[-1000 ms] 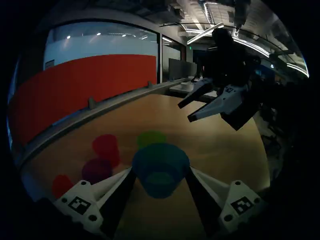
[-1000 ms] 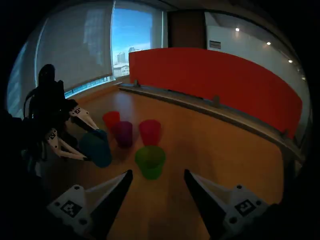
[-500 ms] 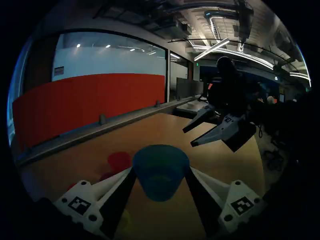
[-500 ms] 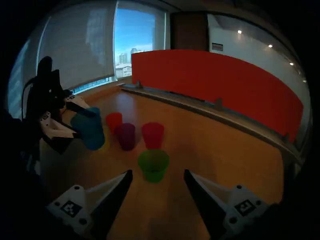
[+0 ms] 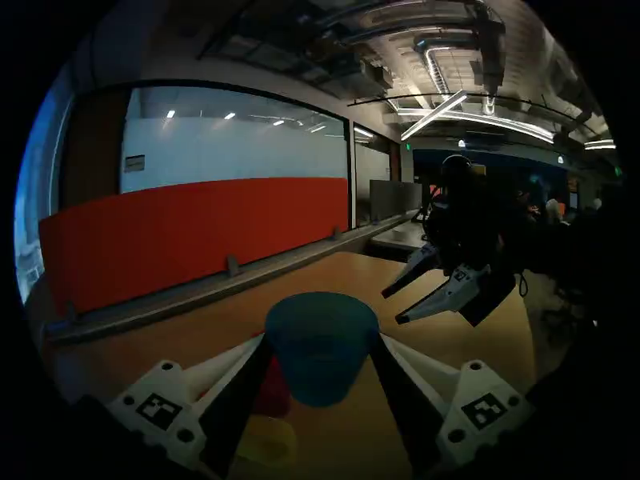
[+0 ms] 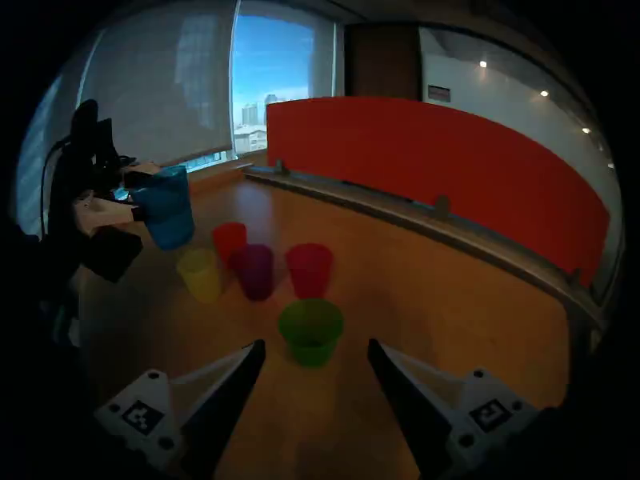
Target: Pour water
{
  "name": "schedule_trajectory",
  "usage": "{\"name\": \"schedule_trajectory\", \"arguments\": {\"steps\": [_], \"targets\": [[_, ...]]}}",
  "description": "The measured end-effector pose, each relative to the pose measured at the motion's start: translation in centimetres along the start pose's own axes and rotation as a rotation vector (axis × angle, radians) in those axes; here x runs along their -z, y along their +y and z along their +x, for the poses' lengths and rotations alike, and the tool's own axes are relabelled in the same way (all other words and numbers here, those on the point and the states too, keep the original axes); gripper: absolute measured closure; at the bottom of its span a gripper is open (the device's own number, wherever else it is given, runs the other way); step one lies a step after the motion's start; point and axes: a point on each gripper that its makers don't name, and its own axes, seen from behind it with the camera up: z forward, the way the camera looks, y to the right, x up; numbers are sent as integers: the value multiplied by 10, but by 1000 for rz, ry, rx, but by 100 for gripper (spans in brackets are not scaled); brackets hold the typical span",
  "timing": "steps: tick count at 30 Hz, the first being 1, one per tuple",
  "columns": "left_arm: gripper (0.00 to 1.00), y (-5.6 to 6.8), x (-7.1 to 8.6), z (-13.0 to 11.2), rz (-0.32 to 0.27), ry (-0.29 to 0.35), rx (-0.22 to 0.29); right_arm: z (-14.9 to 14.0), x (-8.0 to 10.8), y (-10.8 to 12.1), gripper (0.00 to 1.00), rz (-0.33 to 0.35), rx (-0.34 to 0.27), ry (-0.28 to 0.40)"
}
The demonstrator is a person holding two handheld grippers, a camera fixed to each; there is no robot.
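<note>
**Blue cup gripped above a cluster of cups**

Left gripper view: the blue cup [image 5: 322,360] is clamped between the fingers of the left gripper [image 5: 320,338]; its contents cannot be told. Bare surface [image 5: 448,352] extends to the railed far edge below the red partition [image 5: 200,232].

Right gripper view: the right gripper [image 6: 316,346] is held with its fingers released. The green cup [image 6: 310,320] stands beyond them, with the yellow cup [image 6: 200,274] and purple cup [image 6: 256,272] behind it. The blue cup is held clear above the surface at left. Open wood lies to the right.
</note>
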Motion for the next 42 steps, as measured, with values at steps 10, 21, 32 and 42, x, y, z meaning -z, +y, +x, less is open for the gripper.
{"name": "schedule_trajectory", "arguments": {"steps": [10, 21, 32, 42], "targets": [[15, -16, 23, 27, 45, 64, -3, -6, -10, -1, 1, 6, 3, -17], [15, -32, 33, 35, 86, 92, 4, -10, -20, -2, 1, 13, 2, -24], [15, -43, 40, 46, 119, 108, 0, -20, -36, -4, 1, 23, -1, -41], [15, -52, 45, 45, 146, 104, -4, -34, -59, -3, 0, 28, -5, -64]]}}
